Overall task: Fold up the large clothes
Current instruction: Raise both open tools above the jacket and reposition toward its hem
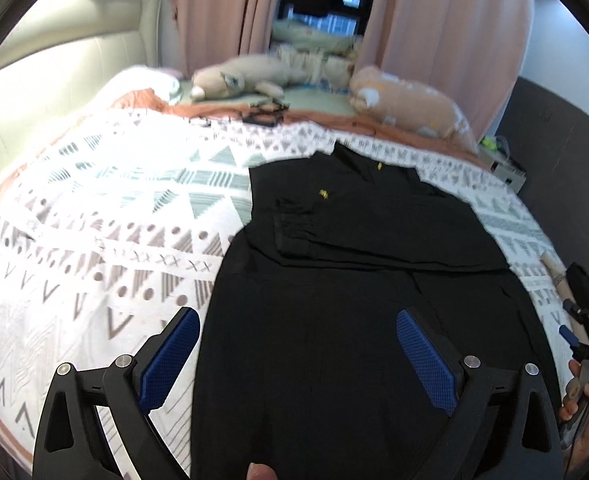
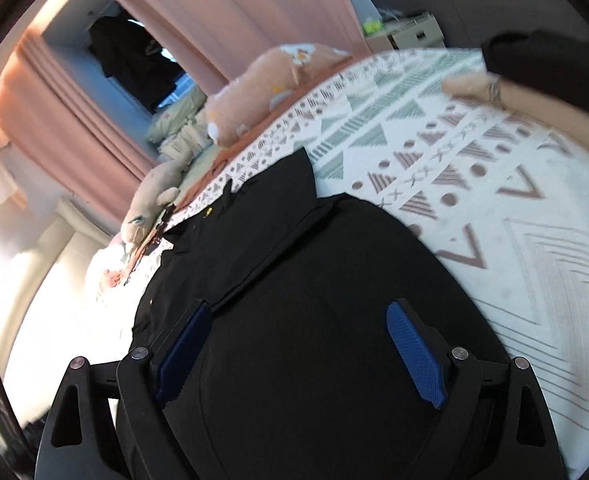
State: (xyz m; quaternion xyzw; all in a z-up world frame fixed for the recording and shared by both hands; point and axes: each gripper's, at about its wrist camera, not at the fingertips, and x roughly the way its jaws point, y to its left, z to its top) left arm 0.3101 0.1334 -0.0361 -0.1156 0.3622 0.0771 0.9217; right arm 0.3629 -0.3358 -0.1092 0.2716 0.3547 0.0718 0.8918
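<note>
- Lying flat on the bed is a big black shirt [image 1: 366, 264], with its far part already folded over into a neat block on top.
- A tiny gold mark [image 1: 323, 194] sits on the folded part.
- The shirt rests on a white blanket [image 1: 106, 220] with grey and brown triangles and dots.
- The left gripper [image 1: 296, 354] hangs above the near end of the shirt. Its blue pads [image 1: 426, 364] are spread wide and nothing is between them.
- The right gripper [image 2: 294, 350] also hangs over the black cloth. Its two blue pads [image 2: 416, 354] stand far apart and pinch nothing.
- In the left camera, the right gripper shows at the right edge with a hand [image 1: 586, 420] around its handle.
- In the right camera, an arm in a black sleeve [image 2: 546, 64] reaches over the blanket. It may be the left arm, but the view is blurry there.
- Two soft toys lie at the far side of the bed: a pale one [image 1: 238, 80] and an orange one [image 1: 410, 102].
- Pink curtains [image 1: 214, 4] hang behind them.
</note>
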